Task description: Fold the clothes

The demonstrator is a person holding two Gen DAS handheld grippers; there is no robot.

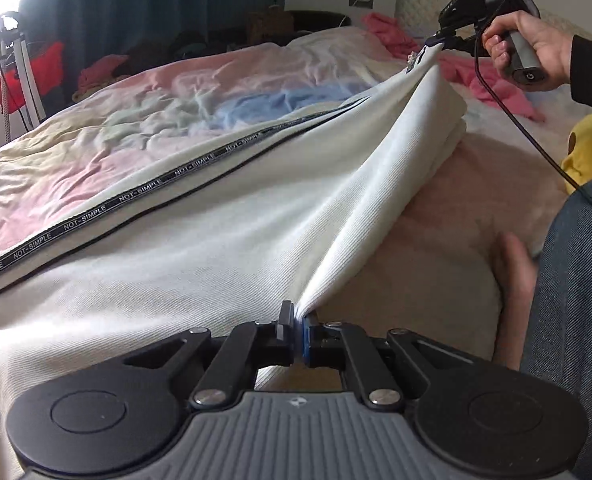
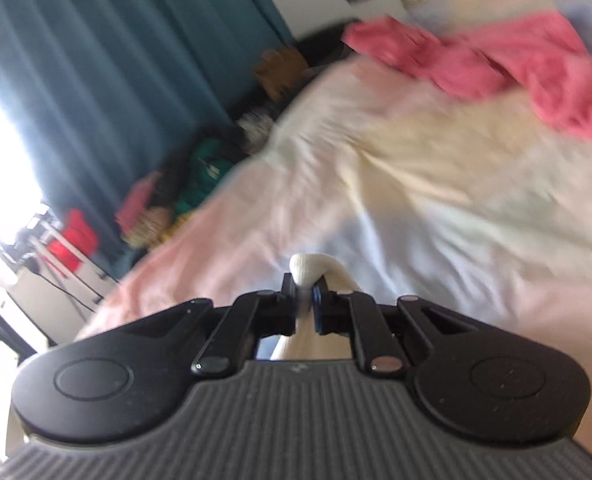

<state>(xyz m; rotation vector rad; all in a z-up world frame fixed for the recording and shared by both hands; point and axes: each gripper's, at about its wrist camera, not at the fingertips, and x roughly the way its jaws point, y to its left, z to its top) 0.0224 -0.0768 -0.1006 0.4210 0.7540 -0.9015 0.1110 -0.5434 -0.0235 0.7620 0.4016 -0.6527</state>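
Note:
A white garment (image 1: 200, 240) with a black "NOT-SIMPLE" stripe (image 1: 108, 208) lies across the bed. My left gripper (image 1: 299, 336) is shut on its near edge. My right gripper (image 1: 435, 42) is shut on the far edge and lifts it above the bed, so the cloth stretches taut between the two. In the right wrist view, my right gripper (image 2: 305, 300) pinches a bunched fold of the white cloth (image 2: 309, 268), tilted and blurred.
The bed (image 1: 116, 128) has a pastel pink, blue and yellow duvet. A pink garment (image 1: 483, 76) lies at the far right, also in the right wrist view (image 2: 515, 68). A yellow item (image 1: 587, 152) and my leg in jeans (image 1: 575, 320) are at right. Clothes pile (image 2: 176, 196) by the teal curtain.

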